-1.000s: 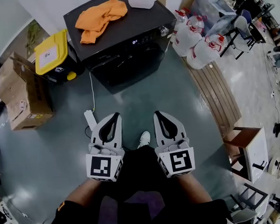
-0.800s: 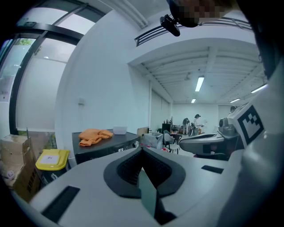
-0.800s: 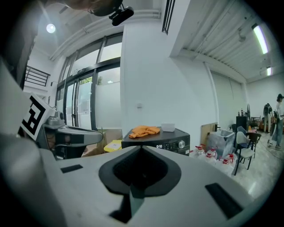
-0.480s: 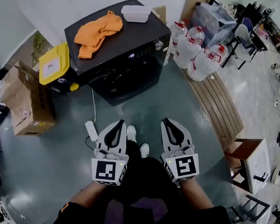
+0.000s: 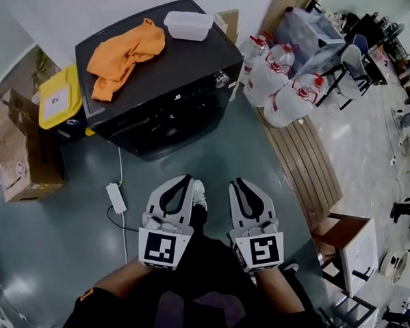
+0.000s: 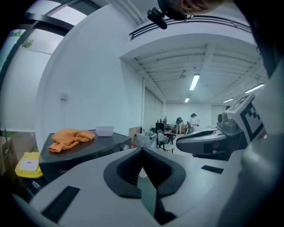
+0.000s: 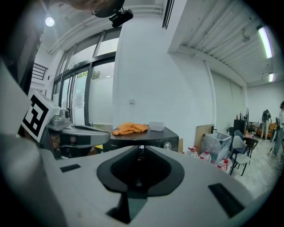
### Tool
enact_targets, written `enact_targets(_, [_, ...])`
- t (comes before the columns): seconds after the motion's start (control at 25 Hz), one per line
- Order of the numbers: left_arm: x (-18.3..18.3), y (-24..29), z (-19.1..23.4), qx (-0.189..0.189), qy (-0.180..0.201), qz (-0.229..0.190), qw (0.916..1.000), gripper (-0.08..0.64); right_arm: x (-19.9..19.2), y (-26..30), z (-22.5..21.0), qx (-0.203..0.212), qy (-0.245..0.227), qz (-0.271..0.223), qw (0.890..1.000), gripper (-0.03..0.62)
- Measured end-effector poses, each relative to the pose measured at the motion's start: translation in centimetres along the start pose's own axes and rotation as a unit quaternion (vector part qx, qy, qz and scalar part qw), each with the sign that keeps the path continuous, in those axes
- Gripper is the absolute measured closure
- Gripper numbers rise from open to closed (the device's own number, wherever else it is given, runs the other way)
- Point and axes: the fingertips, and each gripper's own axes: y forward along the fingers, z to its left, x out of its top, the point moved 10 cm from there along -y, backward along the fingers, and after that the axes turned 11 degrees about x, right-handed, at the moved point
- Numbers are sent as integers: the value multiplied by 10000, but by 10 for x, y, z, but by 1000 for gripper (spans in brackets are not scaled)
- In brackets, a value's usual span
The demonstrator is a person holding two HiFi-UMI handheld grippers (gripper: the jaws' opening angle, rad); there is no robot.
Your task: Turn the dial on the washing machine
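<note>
The black washing machine (image 5: 153, 87) stands against the far wall, and its silver dial (image 5: 220, 77) sits at the right end of the front panel. An orange cloth (image 5: 120, 58) and a clear plastic tub (image 5: 188, 25) lie on top. Both grippers are held low in front of me, well short of the machine. My left gripper (image 5: 186, 179) is shut and empty. On my right gripper (image 5: 235, 184) the jaws are opening, a narrow slit between the tips with nothing in it. The right gripper view looks at the dial (image 7: 167, 145) past the jaw tips; it also shows in the left gripper view (image 6: 125, 147).
A yellow-lidded bin (image 5: 56, 99) and a cardboard box (image 5: 16, 152) stand left of the machine. Large water jugs (image 5: 283, 80) and a wooden slatted bench (image 5: 300, 155) run along the right. A white power strip (image 5: 115, 197) lies on the floor, and a small cabinet (image 5: 350, 245) stands at the right.
The washing machine has shifted left and slightly lower in the head view as I step toward it. Both grippers have stayed side by side in front of me.
</note>
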Motion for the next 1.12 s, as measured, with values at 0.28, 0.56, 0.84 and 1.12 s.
enact_targets(0.28, [7,95,7,103,-224,243,9994,548,5,63,-72,153,-240,679,9973,525])
enact_targets(0.56, [16,153,26,366,-334,174,9986,548,14,120,-121,315,-600,979,9929,501])
enact_targets(0.84, [30,171,39,843,-316,126,9959,548,25,160,-151,503,-959,1036,9887,441])
enact_targets(1.12, [21,185,39,1712,-424,294,9839,548,15,200,-188,802,-1244,997,9840,403])
